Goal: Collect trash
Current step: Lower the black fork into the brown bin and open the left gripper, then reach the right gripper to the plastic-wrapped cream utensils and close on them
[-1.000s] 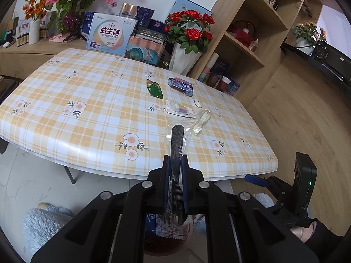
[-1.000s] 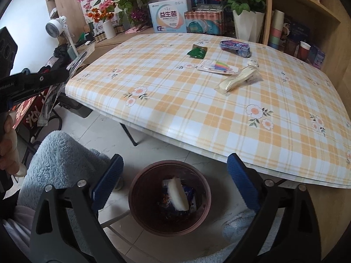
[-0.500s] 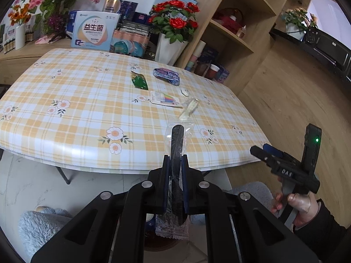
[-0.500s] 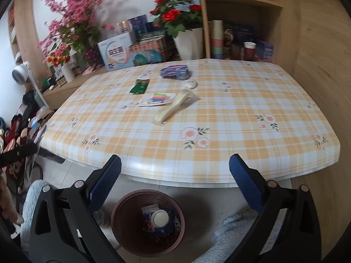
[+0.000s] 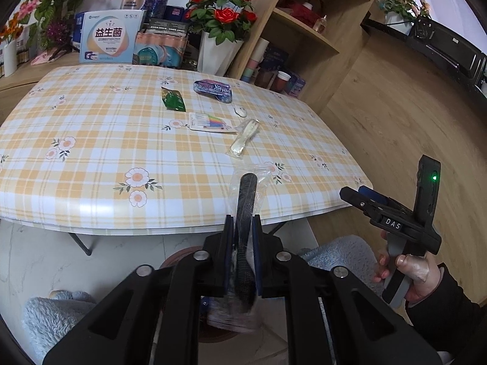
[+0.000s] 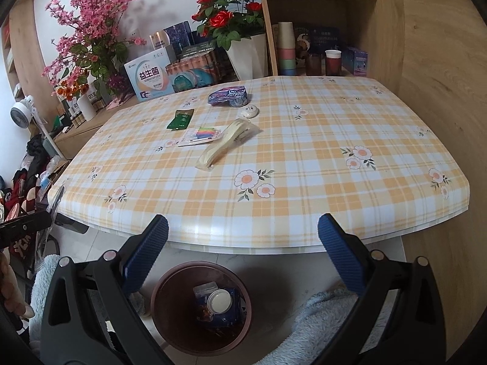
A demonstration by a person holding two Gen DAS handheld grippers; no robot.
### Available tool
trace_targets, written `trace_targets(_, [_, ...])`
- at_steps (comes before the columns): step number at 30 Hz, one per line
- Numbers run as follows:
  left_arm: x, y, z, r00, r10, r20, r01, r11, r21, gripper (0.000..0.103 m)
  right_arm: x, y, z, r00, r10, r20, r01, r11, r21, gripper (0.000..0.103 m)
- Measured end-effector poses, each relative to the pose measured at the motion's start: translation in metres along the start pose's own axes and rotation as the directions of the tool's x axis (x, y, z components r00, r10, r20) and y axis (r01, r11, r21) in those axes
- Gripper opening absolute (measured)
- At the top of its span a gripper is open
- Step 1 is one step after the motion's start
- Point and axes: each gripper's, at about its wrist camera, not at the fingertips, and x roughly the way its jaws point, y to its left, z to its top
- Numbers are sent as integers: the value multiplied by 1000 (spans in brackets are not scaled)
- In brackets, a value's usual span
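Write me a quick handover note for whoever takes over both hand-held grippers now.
Left hand-held gripper: jaws just easing open around a black comb in a clear wrapper, above the brown bin.
Right hand-held gripper: wide open, empty, over the table edge and bin.
Done: a few packets lie in the bin.
Left: drop the comb, then clear the long clear wrapper, pen pack, green packet, purple packet and small white piece.

The white and blue box (image 5: 109,38) standing at the far edge of the tabletop (image 5: 91,140) carries large Chinese characters reading "益生菌". The right gripper (image 5: 392,222), seen from the left wrist view, bears a small white-lettered label, "DAS". Print on the other packets is too small to read.
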Motion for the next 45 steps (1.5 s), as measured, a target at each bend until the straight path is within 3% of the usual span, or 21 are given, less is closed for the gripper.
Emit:
trace_targets(1, [1, -1, 0, 1000, -9, -4, 9, 1000, 2, 24, 0, -1, 0, 1000, -1, 0, 1, 1000, 1, 97])
trace_targets(3, [1, -1, 1, 1000, -17, -4, 17, 1000, -5, 75, 0, -1, -1, 1000, -4, -1, 4, 1000, 3, 97])
trace_targets(6, [-5, 3, 3, 1000, -13, 27, 13, 1000, -26, 79, 0, -1, -1, 1000, -9, -1, 9, 1000, 6, 97])
trace_targets(11, [-13, 12, 8, 994, 91, 66, -89, 996, -24, 91, -1, -4, 1, 1000, -19, 4, 19, 1000, 8, 97])
trace_targets(19, [-30, 42, 19, 953, 273, 127, -268, 962, -57, 97, -1, -9, 4, 999, -38, 2, 38, 999, 11, 97])
trace_targets(29, [-32, 77, 35, 916, 375, 142, -362, 926, -107, 97, 14, -11, 12, 998, -56, -20, 56, 998, -1, 97])
trace_targets(36, [-19, 81, 48, 914, 378, 150, -365, 925, -106, 97, 37, -3, 28, 998, -55, -43, 52, 997, -65, 97])
trace_targets(45, [8, 95, 62, 923, 362, 133, -350, 931, -104, 97, 74, 4, 47, 996, -51, -79, 42, 994, -103, 97])
